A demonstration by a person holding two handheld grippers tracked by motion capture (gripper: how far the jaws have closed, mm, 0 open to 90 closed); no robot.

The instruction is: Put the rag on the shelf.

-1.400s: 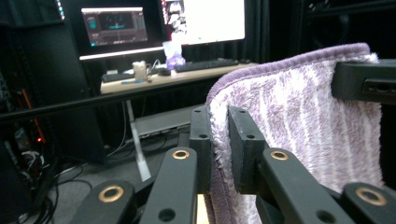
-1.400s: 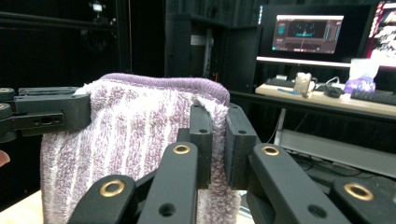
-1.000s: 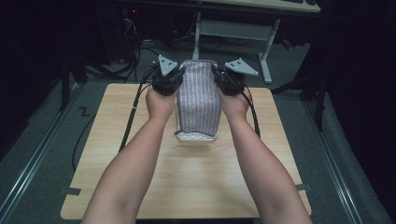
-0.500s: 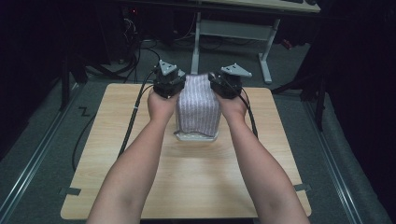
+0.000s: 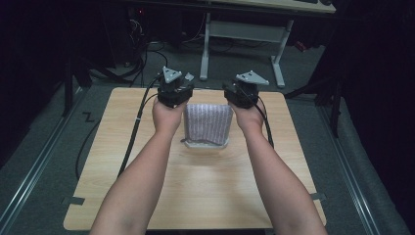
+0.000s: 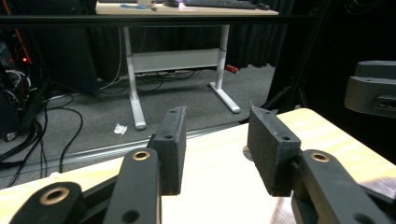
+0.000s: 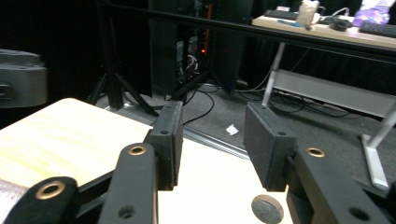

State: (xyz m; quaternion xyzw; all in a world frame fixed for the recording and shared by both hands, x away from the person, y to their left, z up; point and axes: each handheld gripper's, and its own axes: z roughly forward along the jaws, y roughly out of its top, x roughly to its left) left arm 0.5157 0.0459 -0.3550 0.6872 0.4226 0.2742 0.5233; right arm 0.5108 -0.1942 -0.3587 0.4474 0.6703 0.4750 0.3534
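A grey-and-white striped cloth [image 5: 208, 125] lies folded on the wooden table [image 5: 205, 196], just nearer the person than my two grippers. My left gripper [image 5: 172, 88] hovers at the cloth's far left corner, my right gripper [image 5: 243, 89] at its far right corner. In the left gripper view the left gripper [image 6: 215, 128] stands open, and in the right gripper view so does the right gripper [image 7: 212, 123]. The jaws of both have just been opening, with nothing between them, only bare tabletop and floor beyond. Each gripper view catches the other gripper's grey body at its side.
The table's far edge lies just beyond the grippers, with a round hole [image 7: 266, 209] near it. Behind stand a white-legged desk [image 5: 242, 34], dark racks and floor cables [image 5: 142, 58]. Black cables [image 5: 134, 132] trail from the grippers across the table's left part.
Both grippers have let go of the cloth and opened. The cloth, earlier stretched up between them, has dropped and now lies shorter and flat on the table.
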